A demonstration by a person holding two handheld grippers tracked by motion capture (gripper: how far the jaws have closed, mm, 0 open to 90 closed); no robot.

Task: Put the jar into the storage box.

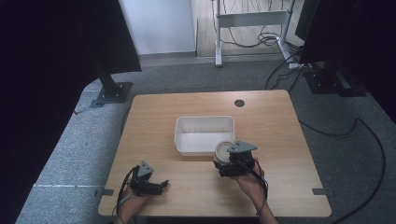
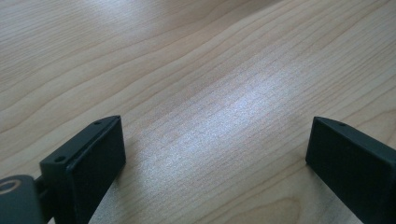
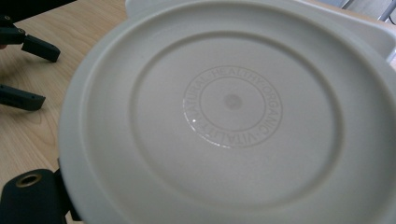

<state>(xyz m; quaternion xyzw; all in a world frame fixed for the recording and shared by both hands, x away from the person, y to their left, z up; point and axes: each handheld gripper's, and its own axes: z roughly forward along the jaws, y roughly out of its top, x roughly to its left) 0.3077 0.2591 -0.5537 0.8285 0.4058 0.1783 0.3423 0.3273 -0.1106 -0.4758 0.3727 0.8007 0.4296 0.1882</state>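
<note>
From above, the right gripper [image 1: 232, 161] holds a round white plate [image 1: 223, 150] at the near corner of the white tub [image 1: 204, 135]; lifting it level over the rim should help. The left gripper [image 2: 215, 154] rests on the table [image 2: 196, 60], jaws wide apart. Up close, the plate fills the right gripper's view, clamped low at its edge.

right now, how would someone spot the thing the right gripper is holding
Start at the white rectangular bin in the middle of the wooden table. By its near right corner, the right gripper holds a round off-white plate. Unlike the bin, it is circular, with a ring of embossed lettering at its centre.
</note>
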